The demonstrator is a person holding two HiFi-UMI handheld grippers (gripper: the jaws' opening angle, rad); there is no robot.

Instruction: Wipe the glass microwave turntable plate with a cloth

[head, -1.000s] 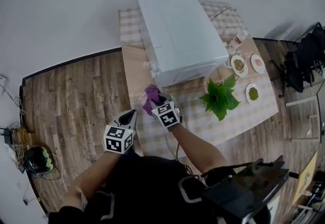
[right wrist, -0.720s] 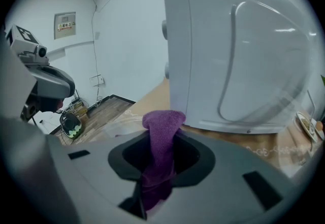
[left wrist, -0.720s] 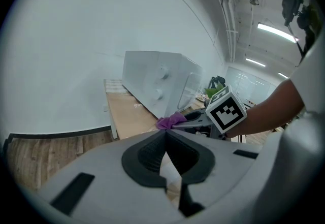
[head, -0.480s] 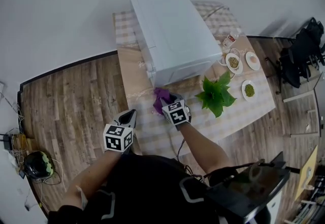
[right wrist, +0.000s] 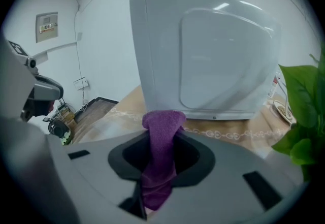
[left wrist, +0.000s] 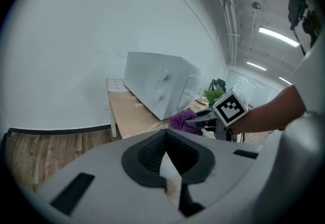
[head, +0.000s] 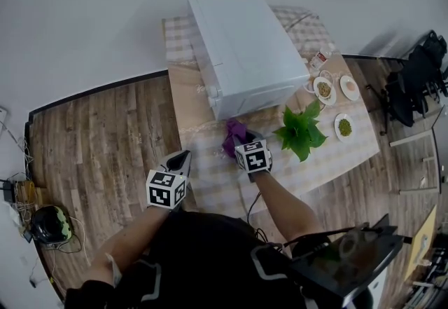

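Observation:
A white microwave [head: 241, 48] stands on the checked table [head: 210, 181] with its door closed; the glass turntable plate shows in no view. My right gripper [head: 239, 142] is shut on a purple cloth [head: 232, 132], just in front of the microwave's front face. In the right gripper view the purple cloth [right wrist: 162, 136] hangs out from between the jaws, with the microwave [right wrist: 208, 55] close ahead. My left gripper [head: 180, 159] hovers at the table's left edge, shut and holding nothing. In the left gripper view, that gripper [left wrist: 170, 177] points toward the microwave [left wrist: 157, 83] and the cloth [left wrist: 183, 119].
A green potted plant [head: 301, 131] stands right of my right gripper, close beside it [right wrist: 304, 111]. Small plates of food [head: 326, 88] [head: 345, 127] sit at the table's right end. A black chair [head: 413, 83] is beyond that. The wood floor [head: 98, 139] lies left of the table.
My right gripper has carried the purple cloth to the right along the microwave's front, toward the plant. The left gripper has stayed about where it was.

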